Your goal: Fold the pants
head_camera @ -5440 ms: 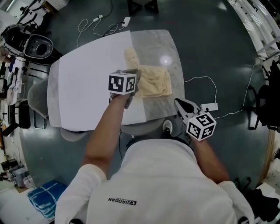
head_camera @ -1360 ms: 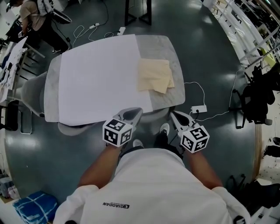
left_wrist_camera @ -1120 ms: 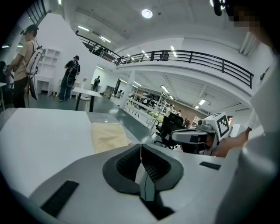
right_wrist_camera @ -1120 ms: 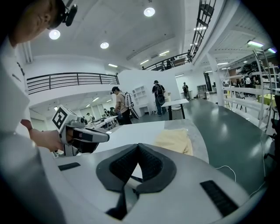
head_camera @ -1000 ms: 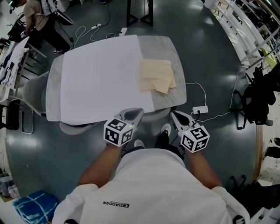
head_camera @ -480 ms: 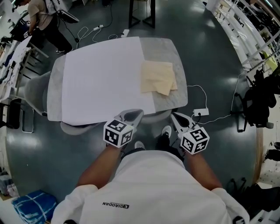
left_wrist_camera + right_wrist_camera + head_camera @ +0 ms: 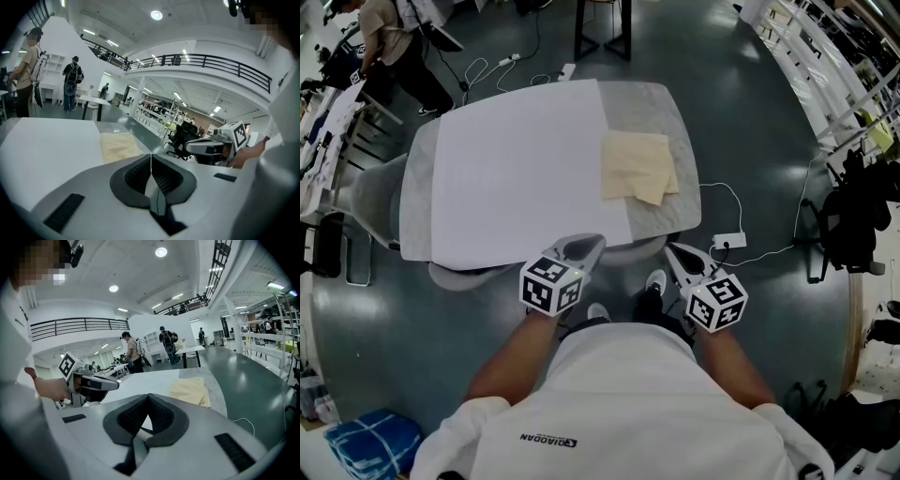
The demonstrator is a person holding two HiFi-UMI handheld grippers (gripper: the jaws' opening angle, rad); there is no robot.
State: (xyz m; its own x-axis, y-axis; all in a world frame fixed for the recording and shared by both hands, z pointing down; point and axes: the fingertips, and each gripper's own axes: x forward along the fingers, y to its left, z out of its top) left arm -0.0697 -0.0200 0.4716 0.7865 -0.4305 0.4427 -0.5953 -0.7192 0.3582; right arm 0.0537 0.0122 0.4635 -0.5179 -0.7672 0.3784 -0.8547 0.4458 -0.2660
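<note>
**Pants look folded: the danger is in going back in**

Head view: the cream-yellow, flat-folded cloth pants (image 7: 639, 167) lie on the bare top of the rounded grey table (image 7: 675, 108), just beside the right edge of the white rectangular sheet (image 7: 516, 169). The left gripper (image 7: 586, 246) and the right gripper (image 7: 677, 253) are both held off the table, below the sheet's near edge and well apart from the cloth. The fold looks done, though its layers do not line up at the corner nearest the sheet's near edge. A white power strip with its cable (image 7: 727, 240) lies on the floor beyond the sheet's right side, near the person's feet. I judge it a snag if they step that way.

Left gripper view: its jaws are pressed together with nothing between them, and the pants sit past them, right of the sheet. Reaching in like this would shove the cloth rather than pinch it, rumpling the stack.

Right gripper view: the jaw tips meet and are empty. The pants lie ahead, off the sheet towards the table's rim, so a careless nudge outward could slide them over it.
</note>
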